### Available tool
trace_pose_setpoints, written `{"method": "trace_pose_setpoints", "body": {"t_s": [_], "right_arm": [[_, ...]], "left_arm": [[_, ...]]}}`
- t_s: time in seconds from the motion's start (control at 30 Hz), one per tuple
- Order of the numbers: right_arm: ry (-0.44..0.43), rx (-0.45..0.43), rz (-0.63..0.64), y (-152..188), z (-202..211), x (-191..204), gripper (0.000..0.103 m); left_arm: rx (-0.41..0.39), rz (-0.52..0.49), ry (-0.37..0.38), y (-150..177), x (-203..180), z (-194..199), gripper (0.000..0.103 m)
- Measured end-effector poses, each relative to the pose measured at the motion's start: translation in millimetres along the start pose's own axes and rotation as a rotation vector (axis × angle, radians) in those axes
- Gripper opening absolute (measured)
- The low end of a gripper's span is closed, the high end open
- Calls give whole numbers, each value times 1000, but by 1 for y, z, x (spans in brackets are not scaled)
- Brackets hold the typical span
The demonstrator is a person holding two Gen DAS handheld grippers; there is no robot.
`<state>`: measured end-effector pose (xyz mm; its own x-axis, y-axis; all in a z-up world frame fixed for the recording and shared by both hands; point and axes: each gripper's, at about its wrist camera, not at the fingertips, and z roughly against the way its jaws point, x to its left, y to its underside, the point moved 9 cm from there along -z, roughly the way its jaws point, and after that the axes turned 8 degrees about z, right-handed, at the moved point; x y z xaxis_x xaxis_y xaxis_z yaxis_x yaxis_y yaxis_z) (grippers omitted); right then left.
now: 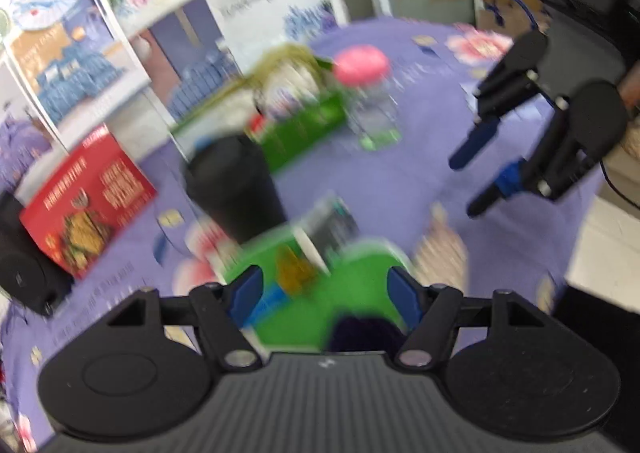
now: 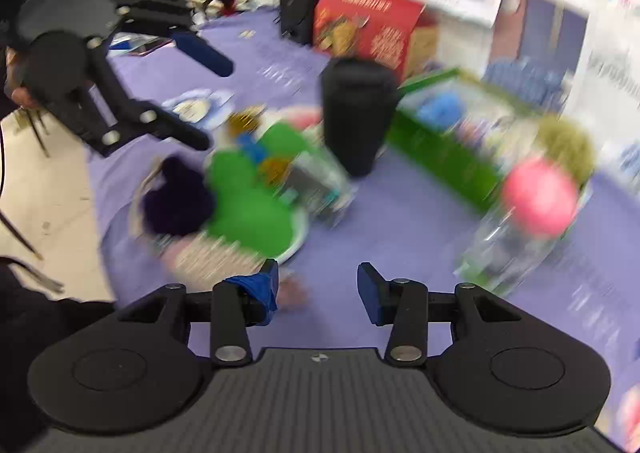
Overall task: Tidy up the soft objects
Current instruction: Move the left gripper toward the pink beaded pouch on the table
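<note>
Approach is judged the step in hand; both tools, left tool [image 1: 326,293] and right tool [image 2: 316,285], are held open and empty; soft objects [image 2: 248,189] are heaped near-left on the desk [image 2: 400,213]; closing on one is called for next, the green box [image 2: 448,149] at far right being the likely destination.

My left wrist camera looks forward along its own fingers, low and close over the green soft pile [image 1: 360,293], facing the far backdrop, with my right gripper [image 1: 476,177] at right. My right wrist camera sits farther back, facing left across the purple table [image 2: 400,209], catching my left gripper [image 2: 216,105]. Both views, motion-blurred, share the pile, black cup [image 1: 236,189], green box [image 1: 304,129] and pink-lidded jar [image 1: 368,93].
</note>
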<state>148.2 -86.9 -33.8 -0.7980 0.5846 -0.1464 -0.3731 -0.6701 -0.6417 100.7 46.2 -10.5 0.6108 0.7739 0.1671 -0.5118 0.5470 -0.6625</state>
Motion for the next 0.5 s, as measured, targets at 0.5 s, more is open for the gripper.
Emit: {"method": "trace_pose_setpoints", "body": {"t_s": [0.5], "right_arm": [[-41, -85, -103, 13, -5, 53, 30]], "left_arm": [[46, 124, -61, 52, -16, 0, 70]]}}
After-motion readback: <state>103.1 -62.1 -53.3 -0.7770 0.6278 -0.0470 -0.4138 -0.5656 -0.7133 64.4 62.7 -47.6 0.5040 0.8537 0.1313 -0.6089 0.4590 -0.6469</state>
